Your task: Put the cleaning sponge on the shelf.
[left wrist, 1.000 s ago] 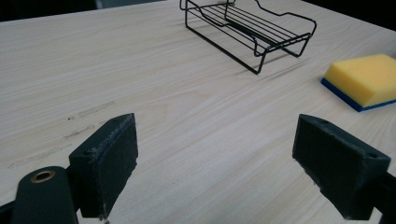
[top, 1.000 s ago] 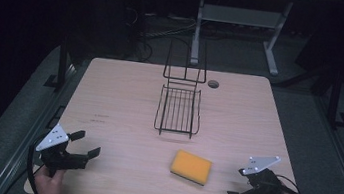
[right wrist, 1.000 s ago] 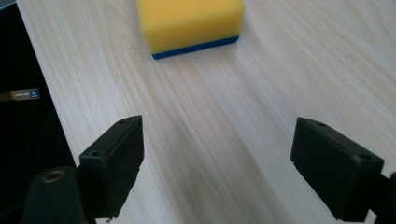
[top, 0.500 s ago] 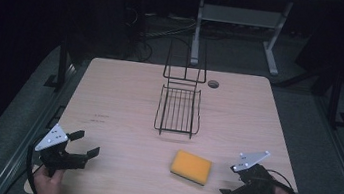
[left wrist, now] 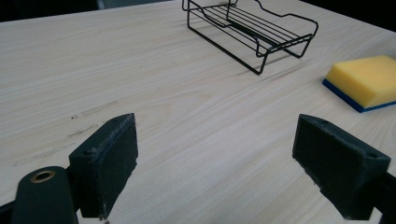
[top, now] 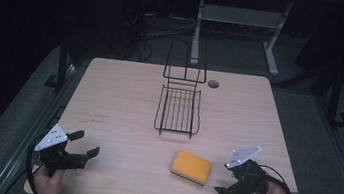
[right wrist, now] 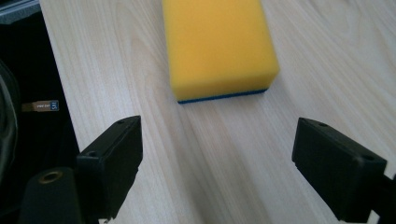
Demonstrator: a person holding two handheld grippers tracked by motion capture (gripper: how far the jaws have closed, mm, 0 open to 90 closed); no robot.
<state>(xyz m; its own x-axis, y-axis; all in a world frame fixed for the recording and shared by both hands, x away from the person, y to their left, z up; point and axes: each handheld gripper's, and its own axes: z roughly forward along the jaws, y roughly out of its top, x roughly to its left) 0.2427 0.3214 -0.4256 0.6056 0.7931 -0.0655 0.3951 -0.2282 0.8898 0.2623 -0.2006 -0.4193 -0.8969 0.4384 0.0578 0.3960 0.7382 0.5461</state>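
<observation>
Near the table's (top: 126, 86) near edge, a yellow sponge (top: 191, 167) with a blue underside lies flat, right of centre. Just to its right, the right gripper (top: 224, 179) points at it, jaws spread wide, not touching it. At the near left corner the left gripper (top: 86, 143) rests with its jaws spread too, nothing between them. Farther off, mid-table, stands a black wire rack (top: 179, 109), well apart from both grippers.

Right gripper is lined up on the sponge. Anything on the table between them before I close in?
Nothing visible. The right gripper is open, aimed at the yellow sponge, with bare table between them. The wire rack sits farther back, off that line.
</observation>
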